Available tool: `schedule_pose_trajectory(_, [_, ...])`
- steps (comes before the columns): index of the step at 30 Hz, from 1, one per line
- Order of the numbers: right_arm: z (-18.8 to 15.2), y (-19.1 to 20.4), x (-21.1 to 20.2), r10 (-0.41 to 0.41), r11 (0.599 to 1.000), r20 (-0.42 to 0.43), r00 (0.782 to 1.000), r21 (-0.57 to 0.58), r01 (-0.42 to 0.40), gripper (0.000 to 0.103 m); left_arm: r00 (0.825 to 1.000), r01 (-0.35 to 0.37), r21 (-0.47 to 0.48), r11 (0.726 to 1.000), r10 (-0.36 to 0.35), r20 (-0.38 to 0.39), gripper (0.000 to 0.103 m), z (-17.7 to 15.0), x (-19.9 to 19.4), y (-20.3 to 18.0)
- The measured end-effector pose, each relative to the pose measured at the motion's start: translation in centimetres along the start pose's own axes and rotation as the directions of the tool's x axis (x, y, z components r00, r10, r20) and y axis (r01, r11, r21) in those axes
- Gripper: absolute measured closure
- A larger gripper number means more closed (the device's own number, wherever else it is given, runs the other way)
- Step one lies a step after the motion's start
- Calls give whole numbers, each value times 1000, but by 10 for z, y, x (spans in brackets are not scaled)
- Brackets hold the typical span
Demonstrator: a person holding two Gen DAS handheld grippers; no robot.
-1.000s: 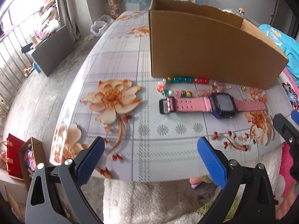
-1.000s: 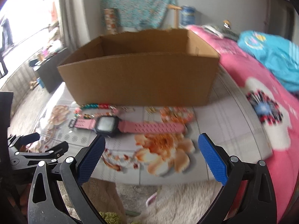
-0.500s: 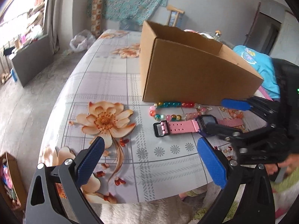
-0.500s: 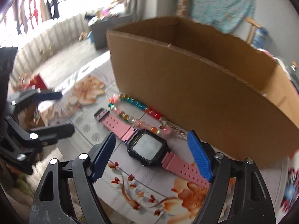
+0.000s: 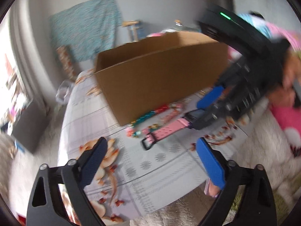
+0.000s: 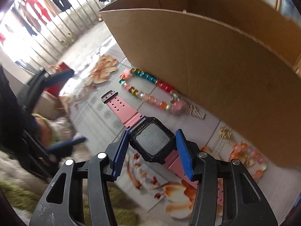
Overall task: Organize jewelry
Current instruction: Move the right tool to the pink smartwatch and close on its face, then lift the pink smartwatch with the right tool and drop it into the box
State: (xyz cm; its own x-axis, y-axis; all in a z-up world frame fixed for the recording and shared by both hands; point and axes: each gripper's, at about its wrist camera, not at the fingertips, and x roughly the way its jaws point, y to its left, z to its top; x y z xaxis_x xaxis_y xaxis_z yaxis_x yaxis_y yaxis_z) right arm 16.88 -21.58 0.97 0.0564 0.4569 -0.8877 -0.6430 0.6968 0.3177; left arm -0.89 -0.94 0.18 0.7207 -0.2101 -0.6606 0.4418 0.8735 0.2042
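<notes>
A pink-strapped watch (image 6: 153,143) with a black square face lies on the floral tablecloth (image 6: 99,111). My right gripper (image 6: 152,150) straddles its face; the blue pads (image 6: 120,150) sit at both sides of the case, with a sliver of gap on the right. A colourful bead bracelet (image 6: 146,88) lies beyond it, against the open cardboard box (image 6: 216,52). A peach bead bracelet (image 6: 248,156) lies to the right. My left gripper (image 5: 152,162) is open and empty over the table's near edge, short of the watch strap (image 5: 163,130). The right gripper also shows there (image 5: 205,109).
Small gold hair clips (image 6: 197,111) lie by the box wall. A pink blanket (image 5: 287,120) lies at the right of the table. A fluffy white rug (image 5: 259,150) covers the floor below. A grey cabinet (image 5: 28,122) stands far left.
My right gripper has come down over the watch and narrowed around its face. My left gripper has swung, its view is now tilted and blurred.
</notes>
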Motion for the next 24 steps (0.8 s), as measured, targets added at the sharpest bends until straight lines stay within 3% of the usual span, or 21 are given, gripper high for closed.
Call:
schedule_pose_trajectory(2, [3, -9, 3, 74, 997, -37, 997, 31, -73, 55, 999, 35, 43, 998, -34, -19, 29, 4, 6, -11])
schedule_pose_trajectory(5, [5, -15, 5, 144, 989, -75, 987, 37, -142, 55, 999, 34, 84, 996, -31, -29, 40, 7, 14, -22])
schedule_pose_trajectory(9, [4, -22, 1, 183, 983, -87, 979, 22, -182, 55, 998, 18, 123, 992, -11, -55, 58, 11, 29, -29])
schedule_pose_trajectory(11, [6, -31, -3, 185, 983, -78, 980, 14, -185, 55, 996, 19, 125, 992, -8, -86, 81, 12, 40, -31])
schedule_pose_trajectory(13, [4, -35, -7, 187, 982, -60, 980, 31, -186, 53, 993, 35, 97, 995, -23, -116, 89, 13, 49, -27])
schedule_pose_trajectory(17, [-16, -42, -21, 147, 988, -22, 989, 57, -146, 51, 984, 112, 15, 994, -108, -140, 89, 16, 54, -15])
schedule_pose_trajectory(21, [-35, -38, -33, -2, 999, 43, 999, 50, 0, 50, 973, 159, -55, 986, -166, -163, 90, 18, 66, -2])
schedule_pose_trajectory(24, [-44, -35, -31, -109, 993, 56, 992, 46, 106, 59, 972, 160, -68, 985, -169, -164, 92, 21, 71, 4])
